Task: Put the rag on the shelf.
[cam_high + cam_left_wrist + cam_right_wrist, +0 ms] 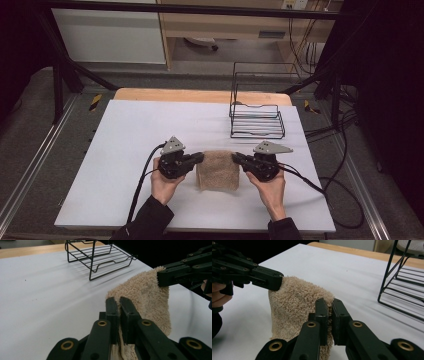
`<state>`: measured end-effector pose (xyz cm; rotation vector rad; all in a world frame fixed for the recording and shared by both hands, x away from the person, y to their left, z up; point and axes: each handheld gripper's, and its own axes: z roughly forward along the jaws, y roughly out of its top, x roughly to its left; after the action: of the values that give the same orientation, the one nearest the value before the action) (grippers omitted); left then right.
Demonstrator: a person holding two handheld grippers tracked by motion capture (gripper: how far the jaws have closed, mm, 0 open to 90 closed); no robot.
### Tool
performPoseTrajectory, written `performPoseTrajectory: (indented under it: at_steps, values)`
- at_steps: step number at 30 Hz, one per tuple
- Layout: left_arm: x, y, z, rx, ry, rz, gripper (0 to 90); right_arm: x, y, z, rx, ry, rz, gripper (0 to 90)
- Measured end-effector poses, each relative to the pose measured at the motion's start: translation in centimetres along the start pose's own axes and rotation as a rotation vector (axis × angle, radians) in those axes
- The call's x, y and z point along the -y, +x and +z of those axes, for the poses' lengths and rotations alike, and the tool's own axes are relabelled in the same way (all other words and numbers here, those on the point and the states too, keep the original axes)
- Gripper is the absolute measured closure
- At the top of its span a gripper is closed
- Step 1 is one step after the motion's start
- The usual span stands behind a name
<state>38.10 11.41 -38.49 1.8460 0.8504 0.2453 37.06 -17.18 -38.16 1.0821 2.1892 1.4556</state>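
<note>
In the high view the left hand-held gripper [200, 158] sits at about 7 o'clock of the white worktop [125, 150], its jaws closed on the left top corner of a beige towel [218, 170]. Its own view shows the two black jaws pinched together on a fold of terry cloth, with the cloth's lower end cut off by the bottom edge. The hand [165, 184] under it is partly covered by the gripper body, and the dark sleeve runs out of frame at the bottom.

The towel hangs between the two grippers near the front middle of the worktop. Its top edge is held up; whether its lower edge touches the surface is hard to say from above, though it probably does.

The right hand-held gripper [235, 159] clamps the towel's right top corner, jaws narrow with pile showing between them in its own view.

At roughly 1 o'clock, well apart from the towel, stands a black wire rack [257, 120]; its upper frame blends into the dark floor behind. In the right gripper view the rack [402, 290] is cut off by the right edge.
</note>
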Motion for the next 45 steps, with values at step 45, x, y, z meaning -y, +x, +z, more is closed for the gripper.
performPoseTrajectory:
  at_steps: [45]
  values:
    - [-5.8, -1.9, -2.0, -0.021, -0.226, 0.044, 85.2, -5.3, 0.7, -4.0, 0.079, -0.217, -0.080, 85.0]
